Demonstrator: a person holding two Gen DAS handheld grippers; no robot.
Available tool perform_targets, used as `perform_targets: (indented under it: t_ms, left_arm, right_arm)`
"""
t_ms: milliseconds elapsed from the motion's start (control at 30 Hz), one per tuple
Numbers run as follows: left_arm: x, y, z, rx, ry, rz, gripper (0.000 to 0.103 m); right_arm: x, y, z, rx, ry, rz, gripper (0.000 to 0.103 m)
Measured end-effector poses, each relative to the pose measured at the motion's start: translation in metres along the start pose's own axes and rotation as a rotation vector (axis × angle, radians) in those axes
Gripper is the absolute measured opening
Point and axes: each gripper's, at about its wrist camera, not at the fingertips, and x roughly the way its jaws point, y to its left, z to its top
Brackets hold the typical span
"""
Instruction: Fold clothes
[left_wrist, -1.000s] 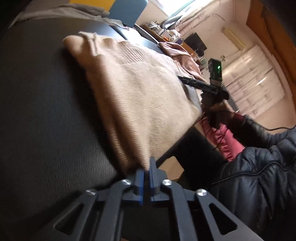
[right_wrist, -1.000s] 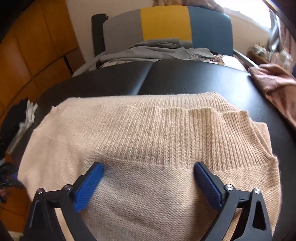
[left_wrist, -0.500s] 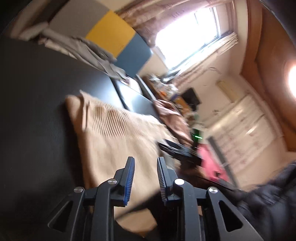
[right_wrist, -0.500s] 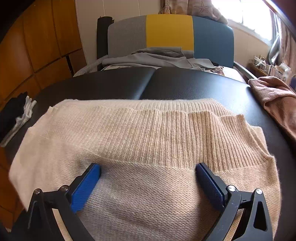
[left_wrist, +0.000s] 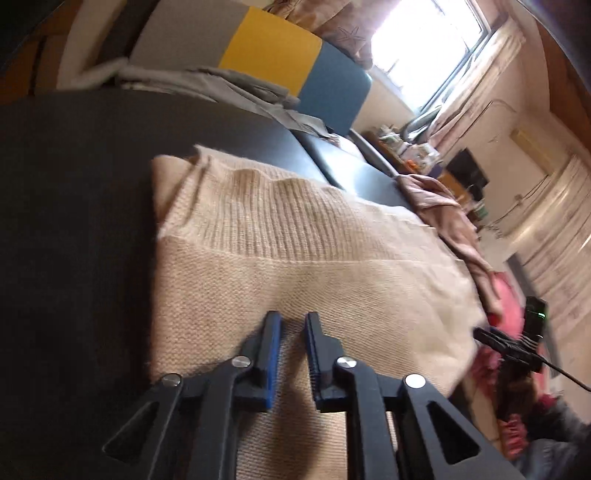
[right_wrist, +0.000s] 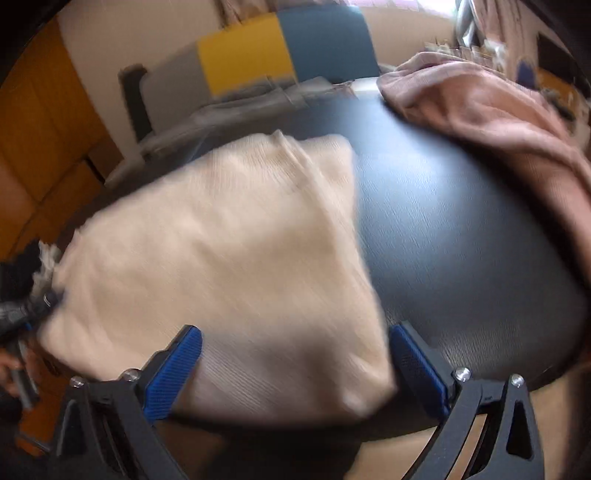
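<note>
As the beige knit sweater (left_wrist: 295, 258) lies folded on the black tabletop (left_wrist: 74, 221), soft, limp handling is expected; a doubled edge is best pinched. The left hand-held gripper (left_wrist: 291, 325) is closing, narrow and empty; the right hand-held gripper (right_wrist: 295, 343) is held wide above it.

One beige sweater (left_wrist: 295, 258) lies folded at the centre of the left wrist view, and the same one fills the left half of the right wrist view (right_wrist: 221, 258). One pink garment (right_wrist: 498, 129) sits in the upper right of the right wrist view. One heap of grey clothing (left_wrist: 221, 81) lies in the upper left of the left wrist view. One black table (right_wrist: 461, 240) holds them. One chair (left_wrist: 273, 48) with three colour panels, grey, yellow and blue, stands at the top. One window (left_wrist: 424, 48) shows at upper right. Two grippers are seen: one left gripper (left_wrist: 291, 325) and one right gripper (right_wrist: 295, 350).
</note>
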Motion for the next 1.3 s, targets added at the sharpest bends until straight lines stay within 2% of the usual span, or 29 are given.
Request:
perform_targets:
  t_ms: [100,167,200,233,267,333,367,467,567,733,867,933,1000,1033,1100,1133,1167,1200,1233,1300]
  left_arm:
    - [-0.001,0.003,0.005,0.009,0.006,0.028,0.014]
    - [-0.009,0.002,0.009,0.007,-0.01,0.024,0.015]
    - [-0.014,0.001,0.012,0.003,-0.019,0.019,0.025]
    - [-0.019,0.0,0.014,-0.001,-0.029,0.014,0.03]
    - [-0.024,-0.001,0.016,-0.005,-0.038,0.009,0.03]
    - [-0.037,0.005,0.023,-0.025,-0.07,0.016,0.032]
    - [-0.043,0.012,0.028,-0.057,-0.081,0.012,0.033]
    - [-0.052,0.035,0.044,-0.145,-0.095,0.007,0.039]
    - [-0.039,0.054,0.061,-0.17,-0.022,0.019,0.046]
    - [-0.002,0.077,0.082,-0.182,0.117,0.06,0.052]
    - [0.011,0.093,0.088,-0.221,0.14,-0.012,0.06]
    - [0.015,0.096,0.091,-0.241,0.145,-0.058,0.075]
    - [0.018,0.094,0.092,-0.225,0.146,-0.093,0.084]
    - [0.02,0.092,0.092,-0.215,0.147,-0.108,0.085]
    - [0.024,0.09,0.093,-0.208,0.159,-0.153,0.084]
    - [0.027,0.09,0.092,-0.218,0.169,-0.205,0.066]
    - [0.033,0.092,0.089,-0.269,0.202,-0.281,0.049]
    - [0.04,0.093,0.084,-0.311,0.226,-0.307,0.025]
    - [0.045,0.094,0.079,-0.335,0.239,-0.298,0.024]
    - [0.042,0.093,0.075,-0.337,0.198,-0.279,0.021]
  right_arm:
    - [0.003,0.007,-0.003,-0.054,0.006,-0.046,0.103]
    - [0.004,0.005,-0.001,-0.041,0.003,-0.047,0.103]
    - [0.003,0.004,0.0,-0.036,0.001,-0.045,0.103]
    - [0.001,0.004,0.001,-0.034,0.003,-0.051,0.103]
    - [-0.003,0.004,0.003,-0.033,-0.004,-0.061,0.103]
    - [-0.019,0.008,0.009,-0.046,-0.072,-0.082,0.103]
    - [-0.024,0.014,0.014,-0.069,-0.095,-0.067,0.103]
    - [-0.023,0.038,0.031,-0.157,-0.089,0.027,0.103]
    - [-0.003,0.061,0.04,-0.254,-0.049,0.044,0.103]
    - [0.042,0.055,0.038,-0.232,0.059,-0.01,0.103]
    - [0.045,0.048,0.034,-0.237,0.003,0.013,0.103]
    - [0.044,0.045,0.031,-0.235,-0.016,0.023,0.103]
    - [0.045,0.046,0.03,-0.236,-0.025,0.025,0.103]
    - [0.046,0.048,0.032,-0.236,-0.027,0.025,0.103]
    - [0.048,0.051,0.036,-0.236,-0.031,0.024,0.103]
    - [0.05,0.051,0.037,-0.236,-0.034,0.024,0.103]
    - [0.05,0.05,0.038,-0.237,-0.036,0.024,0.103]
    - [0.051,0.05,0.039,-0.237,-0.039,0.025,0.103]
    - [0.051,0.05,0.039,-0.237,-0.041,0.026,0.103]
    - [0.052,0.049,0.041,-0.234,-0.044,0.027,0.103]
